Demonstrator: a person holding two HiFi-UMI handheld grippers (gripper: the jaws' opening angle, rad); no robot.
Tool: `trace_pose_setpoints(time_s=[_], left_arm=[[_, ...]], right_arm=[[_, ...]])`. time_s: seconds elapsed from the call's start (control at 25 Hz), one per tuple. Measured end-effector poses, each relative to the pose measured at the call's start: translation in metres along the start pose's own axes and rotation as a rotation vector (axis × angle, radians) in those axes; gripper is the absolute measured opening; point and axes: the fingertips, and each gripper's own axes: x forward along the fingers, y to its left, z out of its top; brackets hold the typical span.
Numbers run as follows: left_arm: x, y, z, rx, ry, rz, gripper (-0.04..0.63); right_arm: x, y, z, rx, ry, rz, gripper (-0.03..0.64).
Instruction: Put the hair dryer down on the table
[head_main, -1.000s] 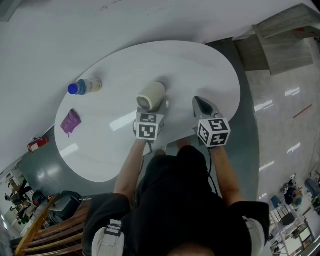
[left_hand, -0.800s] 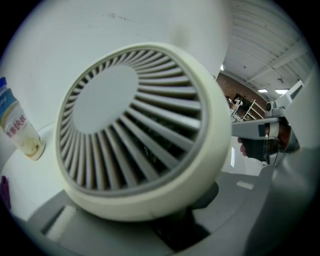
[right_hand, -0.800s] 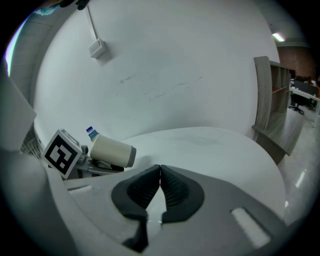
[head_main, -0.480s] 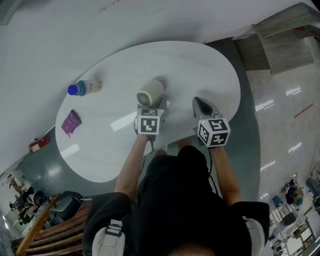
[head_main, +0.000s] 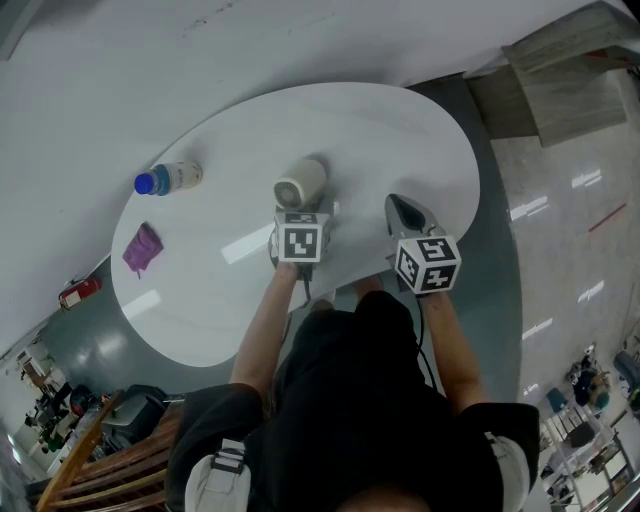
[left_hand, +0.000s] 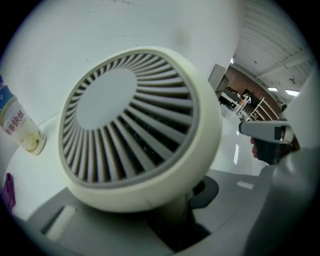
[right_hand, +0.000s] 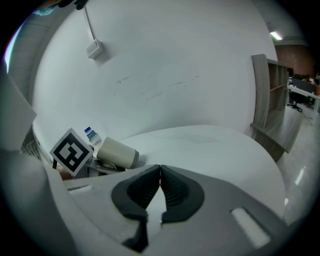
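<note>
Left gripper view is filled by the cream hair dryer (left_hand: 135, 130), its slatted rear grille facing the camera and its handle running down between the jaws, which are clamped on it part-way open. From the head view the left gripper (head_main: 308, 213) holds the dryer near the middle of the white surface (head_main: 400, 130), towards the near edge; whether the barrel touches it I cannot tell. The right gripper (right_hand: 161, 175) sits over the near edge, jaws pressed together on nothing. A blue-capped bottle (head_main: 168, 177) and a purple item (head_main: 141, 246) are by the left edge.
</note>
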Motion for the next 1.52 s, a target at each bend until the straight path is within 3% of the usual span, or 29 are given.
trace_pose_setpoints(time_s=[0.56, 1.52], left_arm=[[0.006, -0.004, -0.002, 0.014, 0.051, 0.017, 0.169], [0.014, -0.014, -0.001, 0.075, 0.09, 0.141, 0.178]], right_arm=[[0.0, 0.001, -0.001, 0.004, 0.001, 0.003, 0.005], [-0.011, -0.01, -0.004, 0.015, -0.003, 0.001, 0.005]])
